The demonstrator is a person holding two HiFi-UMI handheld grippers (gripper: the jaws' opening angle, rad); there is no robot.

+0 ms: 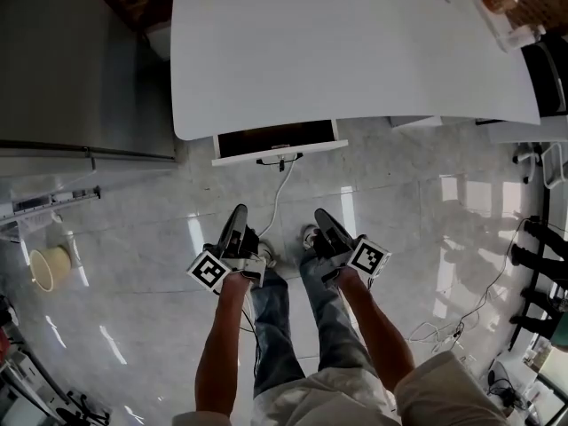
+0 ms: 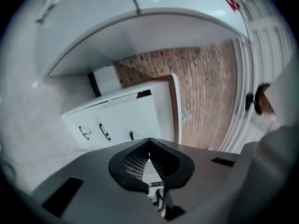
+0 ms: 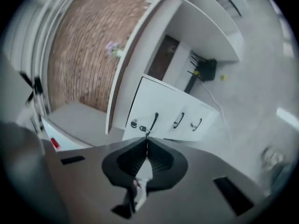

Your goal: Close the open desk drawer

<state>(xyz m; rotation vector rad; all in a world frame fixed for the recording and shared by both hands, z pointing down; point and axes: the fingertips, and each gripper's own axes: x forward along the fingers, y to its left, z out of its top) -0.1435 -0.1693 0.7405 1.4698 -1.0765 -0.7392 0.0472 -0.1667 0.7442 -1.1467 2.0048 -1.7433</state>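
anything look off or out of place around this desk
Yes: one drawer stands pulled out from under the front edge of the white desk, its dark inside showing. A white cable trails loose over the floor below the drawer front. Nothing looks spilled or broken.

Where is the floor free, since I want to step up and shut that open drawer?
The tiled floor between the drawer and the shoes is bare either side of the white cable. The desk top is mostly bare too. Crowded: loose wires at right, a bucket at left.
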